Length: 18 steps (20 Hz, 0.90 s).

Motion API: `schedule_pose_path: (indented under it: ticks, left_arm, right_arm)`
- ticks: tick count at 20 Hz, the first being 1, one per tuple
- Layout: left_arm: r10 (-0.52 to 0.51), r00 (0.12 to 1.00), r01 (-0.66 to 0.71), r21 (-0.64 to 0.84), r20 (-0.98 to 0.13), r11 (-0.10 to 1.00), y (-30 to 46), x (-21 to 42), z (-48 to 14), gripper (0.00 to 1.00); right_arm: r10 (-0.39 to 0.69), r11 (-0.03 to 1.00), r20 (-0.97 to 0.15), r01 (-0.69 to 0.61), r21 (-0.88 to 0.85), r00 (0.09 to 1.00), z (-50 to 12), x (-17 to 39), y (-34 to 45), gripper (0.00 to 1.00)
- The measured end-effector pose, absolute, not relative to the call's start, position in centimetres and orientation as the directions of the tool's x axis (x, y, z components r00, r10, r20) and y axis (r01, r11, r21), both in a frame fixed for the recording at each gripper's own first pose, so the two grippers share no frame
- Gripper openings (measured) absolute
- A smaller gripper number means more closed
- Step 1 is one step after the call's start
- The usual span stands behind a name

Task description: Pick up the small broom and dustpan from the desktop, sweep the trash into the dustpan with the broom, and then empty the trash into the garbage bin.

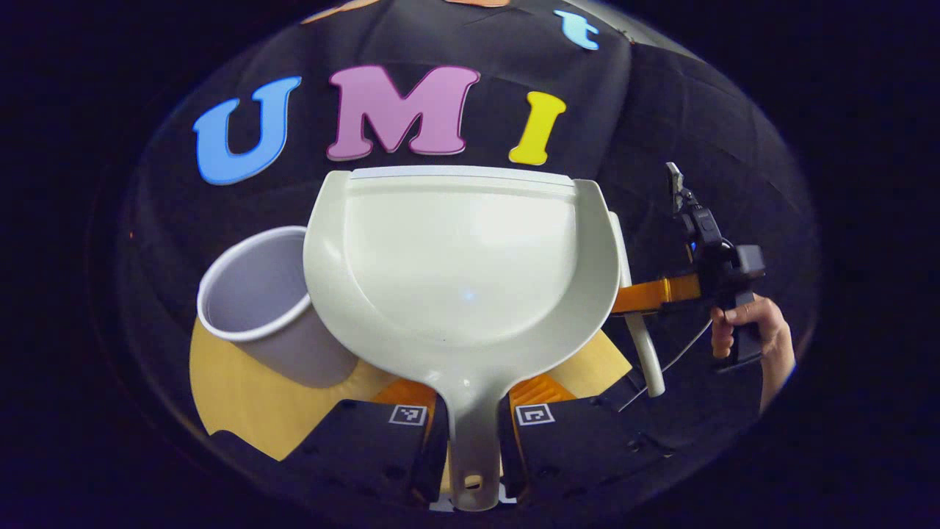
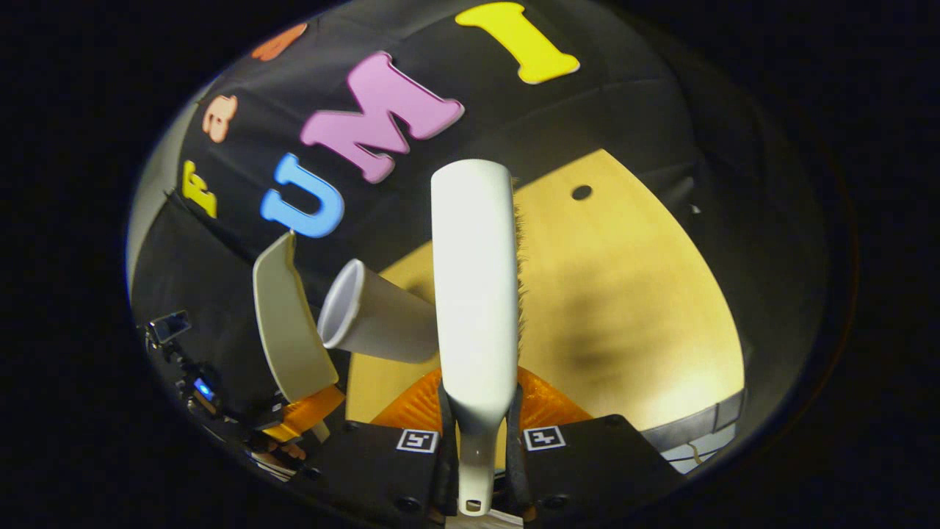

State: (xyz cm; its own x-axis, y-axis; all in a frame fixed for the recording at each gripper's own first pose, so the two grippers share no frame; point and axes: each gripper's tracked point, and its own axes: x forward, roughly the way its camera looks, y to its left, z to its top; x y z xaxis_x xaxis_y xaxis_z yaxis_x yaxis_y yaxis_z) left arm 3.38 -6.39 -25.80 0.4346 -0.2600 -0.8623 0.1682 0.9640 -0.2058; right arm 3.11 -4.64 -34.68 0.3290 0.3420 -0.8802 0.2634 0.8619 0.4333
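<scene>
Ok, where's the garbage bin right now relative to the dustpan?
In the left gripper view the garbage bin stands on the desktop left of the lifted dustpan, its rim tucked just behind the pan's left edge.

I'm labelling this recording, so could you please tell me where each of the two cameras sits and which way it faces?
Left gripper view: rides on the left gripper, looks along the held dustpan to the booth wall; a hand holds the right gripper.
Right gripper view: rides on the right gripper, looks along the held broom over the desktop.
Shared: dustpan, broom, garbage bin, desktop.
</scene>
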Motion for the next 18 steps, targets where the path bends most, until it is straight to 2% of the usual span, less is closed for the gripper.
schedule_pose_path:
  ticks: [3,5,7,10,14,18]
  left_arm:
    - [-0.161,0.313,0.086,-0.141,-0.936,0.986,-5.6,0.5,-29.2,0.28]
    - [-0.135,0.182,0.030,-0.132,-0.974,0.991,-5.7,-1.4,-30.1,0.29]
    - [-0.098,0.096,0.007,-0.098,-0.991,0.995,-5.7,-2.1,-29.7,0.28]
    - [0.001,0.017,0.034,0.002,-1.000,0.999,-4.9,-2.4,-29.8,0.28]
    - [-0.027,-0.068,-0.047,-0.023,-0.997,0.999,-5.5,-2.3,-28.8,0.28]
    - [-0.047,-0.085,-0.050,-0.043,-0.995,0.998,-5.3,-2.1,-28.8,0.29]
  right_arm:
    - [0.299,0.899,-0.947,0.296,0.322,0.122,-40.0,0.1,-1.4,0.28]
    - [0.287,0.919,-0.958,0.284,0.274,-0.003,-42.9,-0.9,-0.1,0.28]
    - [0.245,0.941,-0.966,0.260,0.218,-0.079,-45.2,-1.2,0.6,0.29]
    - [0.191,0.960,-0.970,0.234,0.154,-0.149,-47.8,-1.4,1.1,0.28]
    - [0.139,0.976,-0.970,0.196,0.099,-0.202,-49.4,-2.0,1.8,0.29]
    - [0.141,0.974,-0.968,0.205,0.097,-0.210,-49.3,-0.9,2.5,0.29]
